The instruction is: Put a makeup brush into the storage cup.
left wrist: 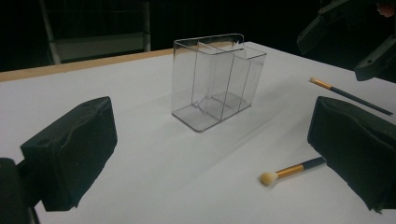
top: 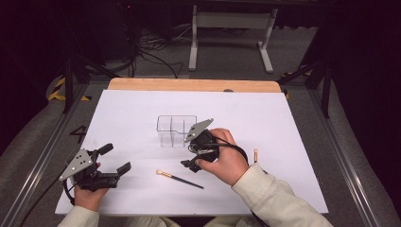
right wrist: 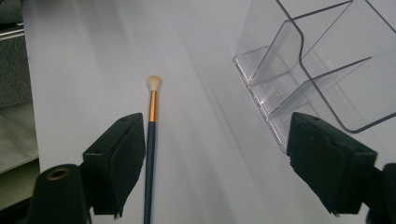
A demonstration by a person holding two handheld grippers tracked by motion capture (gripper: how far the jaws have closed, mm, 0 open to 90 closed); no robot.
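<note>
My right gripper (right wrist: 215, 163) hovers wide open over the brush (right wrist: 151, 135) lying on the table beside the clear organizer (right wrist: 322, 60); I should centre the handle between my jaws before closing.

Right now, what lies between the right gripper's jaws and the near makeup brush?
Nothing: in the right gripper view the makeup brush lies on bare white table, against the open right gripper's left jaw.
</note>
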